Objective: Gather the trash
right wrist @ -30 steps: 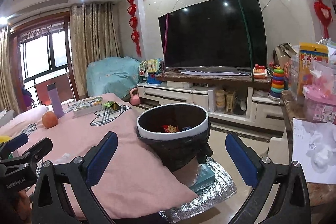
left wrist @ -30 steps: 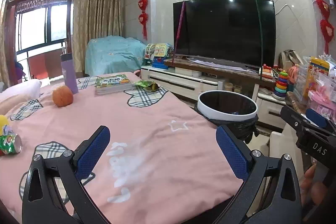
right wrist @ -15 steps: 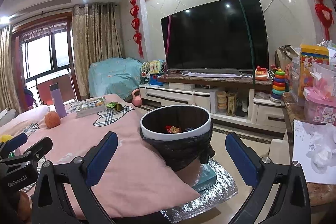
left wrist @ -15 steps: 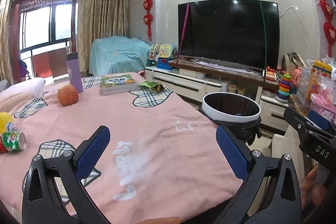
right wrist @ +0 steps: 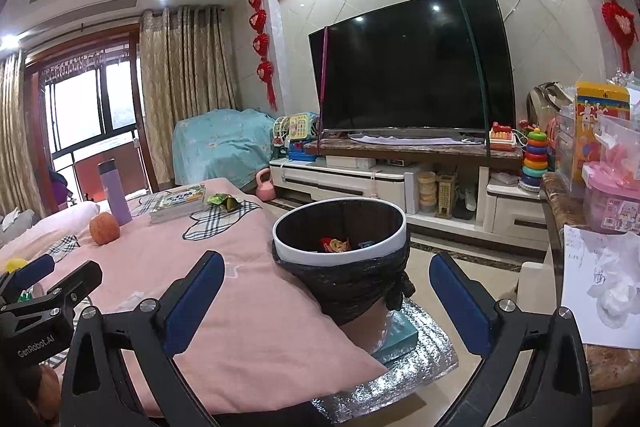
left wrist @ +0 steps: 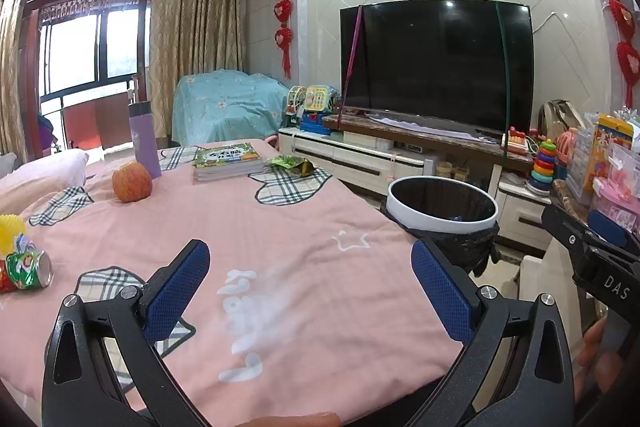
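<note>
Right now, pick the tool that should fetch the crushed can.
Left. The can lies by the left tool, which is open; the right tool, open too, faces the bin.

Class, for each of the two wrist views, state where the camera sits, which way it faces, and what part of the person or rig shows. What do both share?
Left wrist: on the left hand-held gripper, open, facing across the pink bedspread; the right hand-held gripper shows at the right edge.
Right wrist: on the right hand-held gripper, open, facing the trash bin; the left gripper shows at lower left.
Shared: bin, apple, TV.
</note>
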{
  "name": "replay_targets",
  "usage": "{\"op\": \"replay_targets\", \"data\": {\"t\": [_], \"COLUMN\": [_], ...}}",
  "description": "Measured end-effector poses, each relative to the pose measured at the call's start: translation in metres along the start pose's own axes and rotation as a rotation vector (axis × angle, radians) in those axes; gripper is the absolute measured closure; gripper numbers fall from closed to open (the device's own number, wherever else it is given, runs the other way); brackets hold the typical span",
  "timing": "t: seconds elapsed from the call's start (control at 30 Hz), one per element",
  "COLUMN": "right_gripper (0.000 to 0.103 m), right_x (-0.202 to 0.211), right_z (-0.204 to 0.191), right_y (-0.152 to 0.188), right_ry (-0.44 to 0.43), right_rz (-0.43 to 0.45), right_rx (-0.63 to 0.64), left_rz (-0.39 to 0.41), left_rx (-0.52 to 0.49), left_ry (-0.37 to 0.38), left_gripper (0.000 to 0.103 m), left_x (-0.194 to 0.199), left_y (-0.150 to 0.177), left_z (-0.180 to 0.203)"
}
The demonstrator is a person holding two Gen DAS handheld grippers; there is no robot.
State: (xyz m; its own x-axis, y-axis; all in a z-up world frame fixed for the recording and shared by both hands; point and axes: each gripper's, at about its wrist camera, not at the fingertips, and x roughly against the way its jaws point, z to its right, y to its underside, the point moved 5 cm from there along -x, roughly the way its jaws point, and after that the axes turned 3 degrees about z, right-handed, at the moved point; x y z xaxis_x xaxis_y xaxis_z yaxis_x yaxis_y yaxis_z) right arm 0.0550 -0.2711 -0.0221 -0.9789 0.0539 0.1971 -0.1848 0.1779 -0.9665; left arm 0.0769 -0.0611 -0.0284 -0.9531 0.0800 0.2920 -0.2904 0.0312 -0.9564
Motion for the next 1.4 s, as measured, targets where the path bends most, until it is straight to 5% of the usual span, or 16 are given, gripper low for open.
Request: {"op": "replay_targets", "data": {"t": [1.4], "right_gripper": [0.0], "right_x": [0.003], "right_z": [-0.0044], "right_y": [-0.0015], "right_ry": [-0.042], "right_rz": [-0.009], "right_rx": [-0.024], "left_rz": [-0.011], "left_rx": [-0.003], "left_ry": [0.015], "left_gripper": [0.0], "left_x": [-0.0029], "left_y": [0.003], "left_z": [-0.0013]}}
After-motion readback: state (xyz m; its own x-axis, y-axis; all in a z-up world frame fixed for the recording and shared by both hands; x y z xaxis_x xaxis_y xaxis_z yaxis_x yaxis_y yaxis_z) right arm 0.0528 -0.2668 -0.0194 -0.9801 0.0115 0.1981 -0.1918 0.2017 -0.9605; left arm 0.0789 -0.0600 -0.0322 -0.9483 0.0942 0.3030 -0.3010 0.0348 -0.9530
